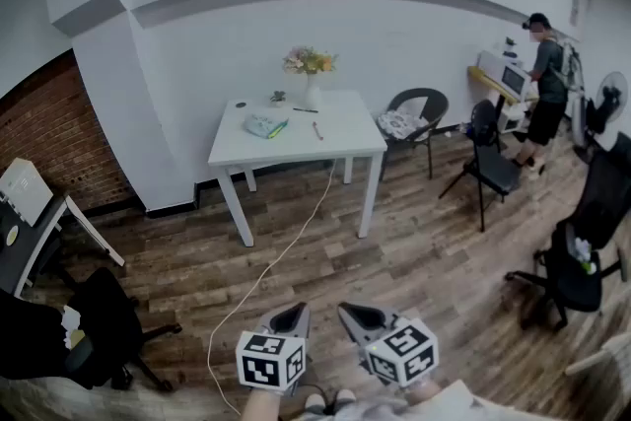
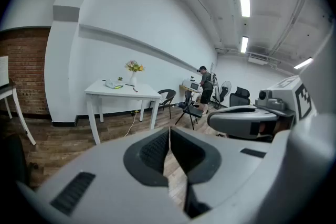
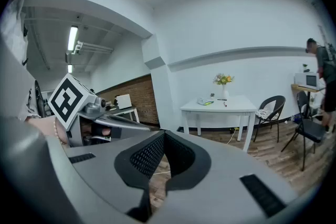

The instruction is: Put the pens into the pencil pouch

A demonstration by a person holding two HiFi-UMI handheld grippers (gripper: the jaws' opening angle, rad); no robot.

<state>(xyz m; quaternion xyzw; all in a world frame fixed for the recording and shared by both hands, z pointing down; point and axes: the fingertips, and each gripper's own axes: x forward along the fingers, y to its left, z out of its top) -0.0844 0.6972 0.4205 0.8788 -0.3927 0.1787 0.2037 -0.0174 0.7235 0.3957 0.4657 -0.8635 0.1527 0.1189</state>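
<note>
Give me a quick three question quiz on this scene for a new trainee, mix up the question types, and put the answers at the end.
1. True or false: the left gripper and the right gripper are both shut, with nothing between their jaws.
2. What stands at the back of the white table? A) a vase of flowers B) a laptop C) a desk lamp
3. In a few words: in the head view, where does the pen to the right of the pencil pouch lie?
Key: 1 true; 2 A; 3 loose on the tabletop, outside the pouch.
</note>
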